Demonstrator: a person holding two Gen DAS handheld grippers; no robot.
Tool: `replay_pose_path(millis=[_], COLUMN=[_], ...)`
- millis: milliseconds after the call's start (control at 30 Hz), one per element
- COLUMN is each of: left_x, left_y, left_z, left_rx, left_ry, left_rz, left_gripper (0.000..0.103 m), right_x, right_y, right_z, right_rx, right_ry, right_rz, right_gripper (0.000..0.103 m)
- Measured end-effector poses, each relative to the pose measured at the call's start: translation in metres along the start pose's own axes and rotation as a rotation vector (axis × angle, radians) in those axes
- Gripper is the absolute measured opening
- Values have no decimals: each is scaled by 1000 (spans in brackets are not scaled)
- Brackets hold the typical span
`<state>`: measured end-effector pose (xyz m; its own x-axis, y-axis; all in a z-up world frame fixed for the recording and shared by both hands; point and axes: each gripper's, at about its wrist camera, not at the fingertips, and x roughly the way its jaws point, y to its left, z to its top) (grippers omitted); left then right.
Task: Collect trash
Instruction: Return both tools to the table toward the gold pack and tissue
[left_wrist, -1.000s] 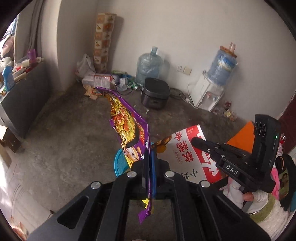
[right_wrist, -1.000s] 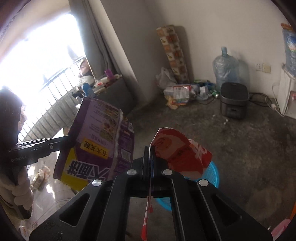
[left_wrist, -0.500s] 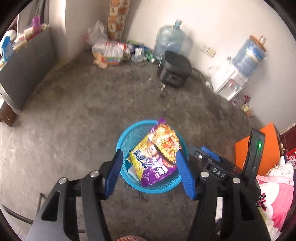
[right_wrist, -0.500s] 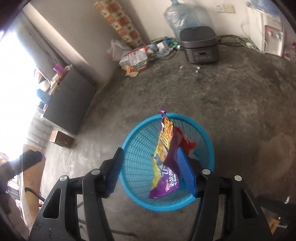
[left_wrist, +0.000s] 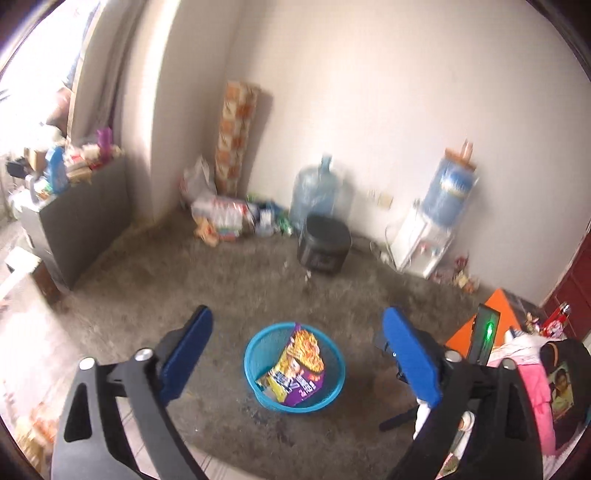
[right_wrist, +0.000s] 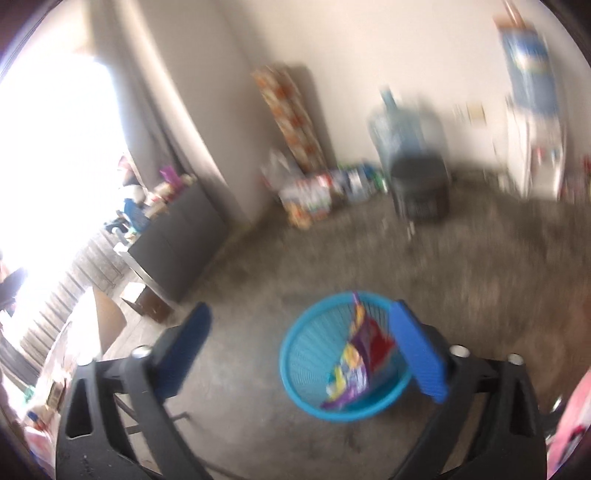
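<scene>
Both grippers have pulled back and up since a moment ago, so the blue basket (left_wrist: 294, 367) looks smaller and farther away, down between the wide-open jaws of the left gripper (left_wrist: 297, 356). The right gripper (right_wrist: 301, 356) is wide open too and holds nothing. The purple snack bag (left_wrist: 297, 373) leans inside the basket beside a red wrapper (right_wrist: 378, 343). Its writing is too blurry to read.
</scene>
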<state>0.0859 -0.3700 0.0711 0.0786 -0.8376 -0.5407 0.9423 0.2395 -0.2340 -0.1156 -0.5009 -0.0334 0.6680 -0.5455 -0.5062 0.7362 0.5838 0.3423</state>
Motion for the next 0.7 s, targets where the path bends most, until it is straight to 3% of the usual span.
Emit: replay_pose_path(millis=[167,267,367,600,700], left_x=[-86,-140,-187,-293,-336], left_y=[14,23,33,69,80], left_z=[-19,-36,-59,-126,-154], left_rx=[-34,-37,-71,-228,-281], left_ry=[-99,-177,-242,-330,-350], left_rz=[96,254,359,632,750], left_gripper=[98,98,98,98,98], right_x=[-37,-53,-62,-67,-75], right_y=[53,76,98,169,195], right_z=[7,6,3,-16,-25], right_rx=[-140,-171,-202,-450,-507], right_ry=[-97,-116,-90,-14,5], right_rz=[69,178,254,178,256], right_gripper=[96,96,96,96,96])
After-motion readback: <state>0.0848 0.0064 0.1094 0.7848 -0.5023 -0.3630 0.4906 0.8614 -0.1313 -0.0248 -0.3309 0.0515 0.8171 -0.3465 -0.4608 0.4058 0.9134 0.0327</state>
